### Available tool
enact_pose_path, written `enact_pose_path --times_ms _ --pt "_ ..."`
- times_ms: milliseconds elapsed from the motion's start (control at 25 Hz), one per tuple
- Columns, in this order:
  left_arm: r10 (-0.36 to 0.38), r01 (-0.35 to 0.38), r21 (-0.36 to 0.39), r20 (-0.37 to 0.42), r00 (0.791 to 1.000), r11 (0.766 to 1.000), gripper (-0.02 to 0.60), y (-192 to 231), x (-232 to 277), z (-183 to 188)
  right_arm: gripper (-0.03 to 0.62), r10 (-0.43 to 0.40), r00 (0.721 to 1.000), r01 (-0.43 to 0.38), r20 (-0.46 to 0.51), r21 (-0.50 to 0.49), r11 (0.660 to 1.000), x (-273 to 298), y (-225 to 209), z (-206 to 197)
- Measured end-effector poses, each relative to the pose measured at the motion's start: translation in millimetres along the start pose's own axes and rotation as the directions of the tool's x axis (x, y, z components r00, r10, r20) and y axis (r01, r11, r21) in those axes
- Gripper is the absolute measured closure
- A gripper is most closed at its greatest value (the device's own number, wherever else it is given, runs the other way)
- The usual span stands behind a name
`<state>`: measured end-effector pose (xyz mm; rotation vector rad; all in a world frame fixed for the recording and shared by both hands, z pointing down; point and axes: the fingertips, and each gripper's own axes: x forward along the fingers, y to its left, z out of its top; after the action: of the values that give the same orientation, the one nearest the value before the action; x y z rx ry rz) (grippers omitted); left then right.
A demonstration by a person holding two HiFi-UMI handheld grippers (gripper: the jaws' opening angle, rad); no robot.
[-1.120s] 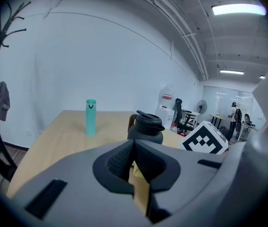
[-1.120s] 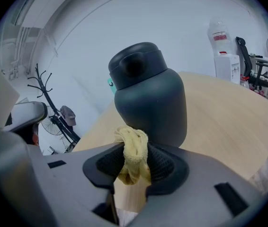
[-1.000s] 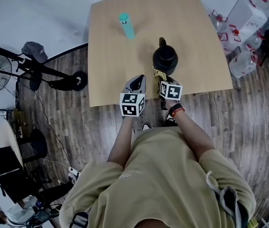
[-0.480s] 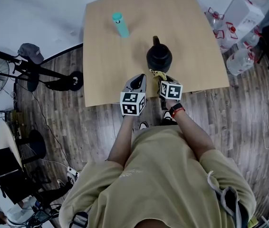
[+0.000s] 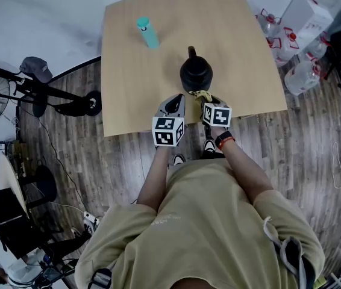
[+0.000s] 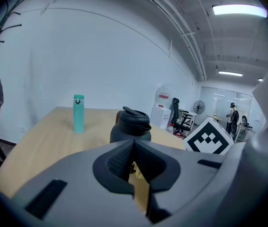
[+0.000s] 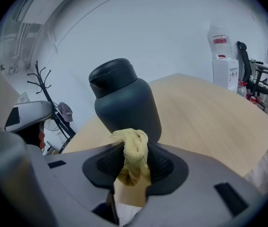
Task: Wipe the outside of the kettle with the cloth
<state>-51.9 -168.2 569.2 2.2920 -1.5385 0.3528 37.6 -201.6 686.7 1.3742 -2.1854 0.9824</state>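
A dark, matte kettle (image 5: 196,74) stands upright on a pale wooden table (image 5: 237,35), toward the edge nearest the person. It has a rounded body and a domed lid.

The right gripper (image 5: 207,101) has its jaws clamped on a bunched yellow cloth (image 5: 203,94), held just in front of the kettle's near side. No view settles whether cloth and kettle touch. The left gripper (image 5: 174,103) hangs beside it over the table edge with its jaws pressed together and nothing between them.

In the right gripper view, the kettle (image 7: 124,103) looms large as a smooth, unmarked wall. The cloth (image 7: 131,156) bulges above the ribbed pads (image 7: 160,163) of the right gripper (image 7: 131,161).

The left gripper view catches the kettle (image 6: 130,126) from another side, showing the lid's raised flap and pouring lip, which the other two views do not. The left gripper (image 6: 133,151) itself fills the lower part of that view.

Only the head view sets out the whole tabletop, with a teal bottle (image 5: 147,32) standing well apart from the kettle near the far left corner. The left gripper view shows the bottle (image 6: 78,113) upright to the kettle's left.
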Motion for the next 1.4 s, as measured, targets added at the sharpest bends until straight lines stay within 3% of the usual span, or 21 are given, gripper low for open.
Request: enact_pose_path --times_ms 160,560,760,1400 --pt "0.002 -0.002 -0.007 -0.004 1.000 1.000 0.558 -2 5 2 0.448 -0.005 1.000 0.004 -0.010 -0.042 0.999 -2 -7 7" --pt "0.020 -0.020 -0.010 -0.016 1.000 1.000 0.558 -7 16 -1 0.450 -0.036 0.999 0.036 -0.008 -0.042 0.998 2 -38 16" --pt "0.031 -0.031 -0.011 -0.022 0.999 0.999 0.558 -7 20 1 0.451 -0.087 0.996 0.088 0.014 -0.072 0.994 0 -59 34" --pt "0.075 -0.075 -0.007 -0.039 0.996 0.997 0.558 -5 19 0 0.451 -0.102 0.994 0.105 0.029 -0.132 0.986 21 -89 81"
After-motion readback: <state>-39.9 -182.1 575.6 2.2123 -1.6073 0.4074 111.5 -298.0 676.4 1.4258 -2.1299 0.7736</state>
